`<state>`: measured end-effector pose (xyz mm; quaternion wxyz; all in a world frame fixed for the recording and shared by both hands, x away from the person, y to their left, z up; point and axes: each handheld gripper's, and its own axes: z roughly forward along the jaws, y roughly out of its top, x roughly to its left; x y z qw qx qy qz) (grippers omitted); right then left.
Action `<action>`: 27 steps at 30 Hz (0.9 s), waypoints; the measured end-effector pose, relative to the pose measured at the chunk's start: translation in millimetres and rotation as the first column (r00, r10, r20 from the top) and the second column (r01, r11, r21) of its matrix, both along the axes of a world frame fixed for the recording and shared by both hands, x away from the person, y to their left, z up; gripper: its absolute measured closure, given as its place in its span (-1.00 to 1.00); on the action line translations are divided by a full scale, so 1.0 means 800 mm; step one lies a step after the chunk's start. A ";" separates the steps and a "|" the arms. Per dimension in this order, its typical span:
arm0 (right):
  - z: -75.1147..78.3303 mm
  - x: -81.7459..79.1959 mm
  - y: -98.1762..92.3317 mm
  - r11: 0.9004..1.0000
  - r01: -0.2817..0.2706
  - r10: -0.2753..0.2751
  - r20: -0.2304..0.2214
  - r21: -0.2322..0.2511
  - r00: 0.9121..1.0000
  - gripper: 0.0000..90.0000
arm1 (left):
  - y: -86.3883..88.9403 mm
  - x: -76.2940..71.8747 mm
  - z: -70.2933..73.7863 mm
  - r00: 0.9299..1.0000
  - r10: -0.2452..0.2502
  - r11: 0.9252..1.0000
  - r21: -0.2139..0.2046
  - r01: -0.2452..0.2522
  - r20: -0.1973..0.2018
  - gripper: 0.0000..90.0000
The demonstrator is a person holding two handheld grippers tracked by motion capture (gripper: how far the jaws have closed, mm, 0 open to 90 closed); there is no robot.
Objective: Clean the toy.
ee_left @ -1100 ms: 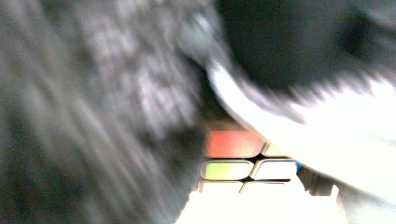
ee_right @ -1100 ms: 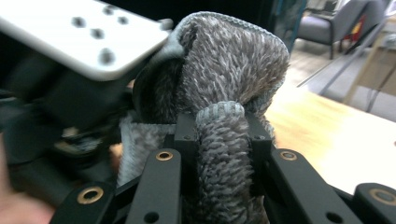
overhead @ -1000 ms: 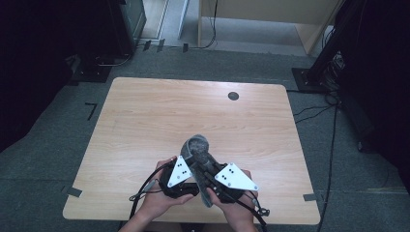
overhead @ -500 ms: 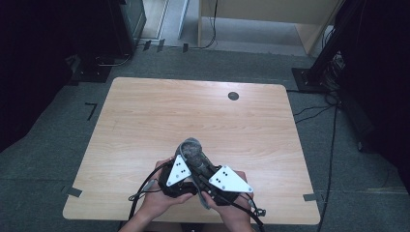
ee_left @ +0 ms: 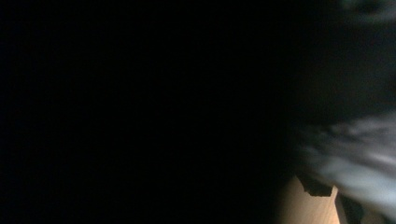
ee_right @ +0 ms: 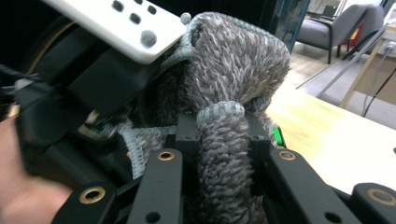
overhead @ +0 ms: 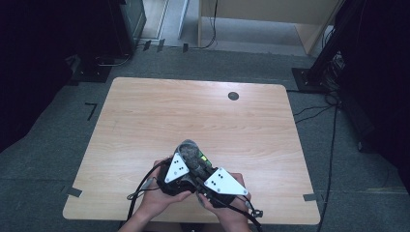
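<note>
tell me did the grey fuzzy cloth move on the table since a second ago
No. In the high view the grey cloth, pinched between the left gripper and right gripper, sits the same way below the table's dark round hole.

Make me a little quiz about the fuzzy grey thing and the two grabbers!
1. True or false: the right gripper is shut on the fuzzy grey cloth.
2. Where on the table are the grippers working? A) far edge B) near edge, by the person C) left corner
3. Fill in: the left gripper carries a pale three-cornered ____ with dark dots on top.

Key:
1. True; a bunched fold sits pinched between its black jaws.
2. B
3. plate
</note>
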<state>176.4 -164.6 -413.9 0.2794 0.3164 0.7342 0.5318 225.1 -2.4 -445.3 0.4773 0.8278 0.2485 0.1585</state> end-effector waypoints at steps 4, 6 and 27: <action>0.001 0.007 -0.014 0.999 0.039 -0.040 0.015 0.014 0.999 0.67 | -0.003 -0.004 0.002 1.000 -0.022 1.000 0.007 0.022 0.020 -0.24; 0.002 0.013 -0.028 0.996 0.085 -0.085 0.009 0.031 0.996 0.66 | -0.001 -0.002 0.003 1.000 -0.012 1.000 0.009 0.012 0.020 -0.24; 0.003 0.017 -0.037 0.993 0.112 -0.112 0.010 0.044 0.994 0.66 | 0.007 0.002 0.005 0.999 -0.035 0.999 -0.014 0.035 0.033 -0.24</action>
